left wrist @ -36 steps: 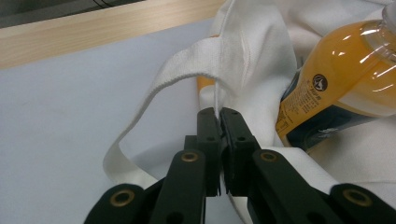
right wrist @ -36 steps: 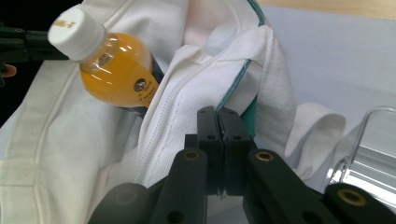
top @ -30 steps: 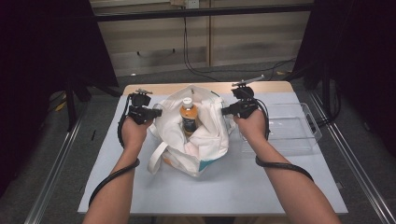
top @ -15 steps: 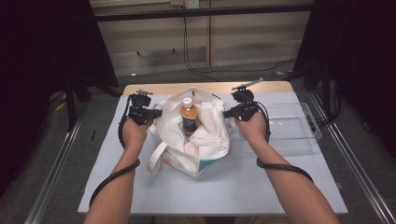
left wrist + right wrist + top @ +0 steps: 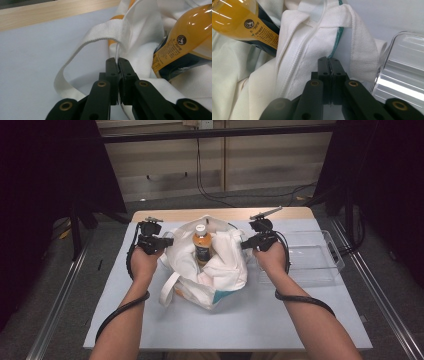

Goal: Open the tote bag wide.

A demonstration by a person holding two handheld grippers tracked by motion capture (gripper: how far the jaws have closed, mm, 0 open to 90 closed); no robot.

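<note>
A white cloth tote bag (image 5: 220, 270) lies in the middle of the table with an orange drink bottle (image 5: 202, 243) standing in its open mouth. My left gripper (image 5: 167, 241) is at the bag's left rim, shut on a thin edge of the cloth (image 5: 117, 53) just below a white strap (image 5: 100, 37). My right gripper (image 5: 246, 244) is at the right rim, its jaws pinching the cloth edge with green trim (image 5: 334, 47). The bottle (image 5: 185, 47) (image 5: 242, 22) lies close to both grippers. Both hands hold the mouth spread.
A clear plastic tray (image 5: 310, 257) (image 5: 402, 75) sits on the table right of the bag, close to my right hand. The pale blue table surface (image 5: 250, 320) is bare in front of the bag. A wooden strip (image 5: 165, 214) runs along the far edge.
Both grippers have drifted slightly down and toward me with the bag rim held; the bag and bottle stay much the same.
</note>
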